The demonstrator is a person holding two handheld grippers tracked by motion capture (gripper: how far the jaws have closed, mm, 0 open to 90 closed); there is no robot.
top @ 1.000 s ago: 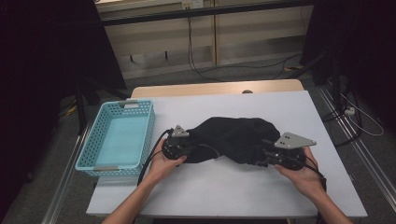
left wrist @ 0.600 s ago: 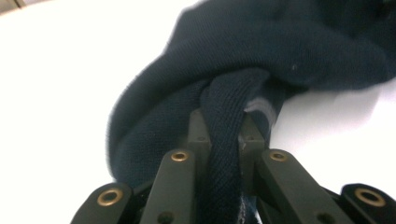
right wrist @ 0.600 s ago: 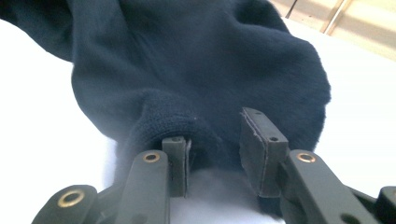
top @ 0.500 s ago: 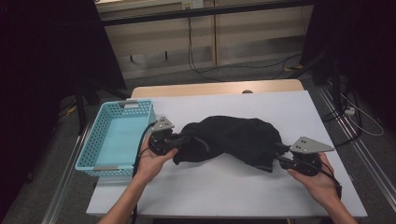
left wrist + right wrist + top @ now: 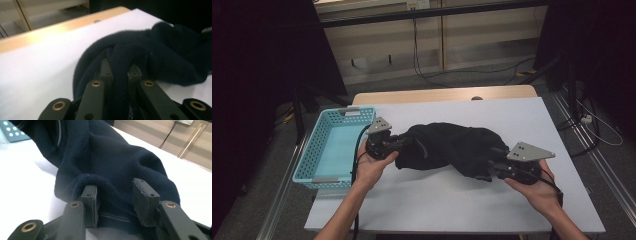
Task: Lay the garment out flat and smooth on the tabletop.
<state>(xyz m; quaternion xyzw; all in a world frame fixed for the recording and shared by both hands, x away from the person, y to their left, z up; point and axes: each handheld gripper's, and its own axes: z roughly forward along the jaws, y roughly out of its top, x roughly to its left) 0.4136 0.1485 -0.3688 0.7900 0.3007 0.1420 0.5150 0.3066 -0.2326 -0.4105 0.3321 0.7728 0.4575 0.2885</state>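
A dark navy fleece garment [image 5: 452, 147] lies bunched across the middle of the white table [image 5: 462, 205]. My left gripper [image 5: 404, 142] is at the garment's left end. In the left gripper view it [image 5: 121, 67] is shut on a thick rolled fold of the garment [image 5: 175, 57]. My right gripper [image 5: 489, 170] is at the garment's right end. In the right gripper view it [image 5: 116, 195] stands open, its pads [image 5: 145, 197] well apart, with the hem of the garment [image 5: 112, 162] lying loosely between them.
A light blue plastic basket [image 5: 319, 145] stands at the table's left edge, just left of my left gripper; a corner of it [image 5: 10, 130] shows in the right gripper view. A wooden strip [image 5: 437, 95] runs along the table's far edge. Cables lie on the floor beyond.
My left gripper has pulled its end of the garment left and away, toward the basket. My right gripper swung right and nearer, then came back a little toward the cloth.
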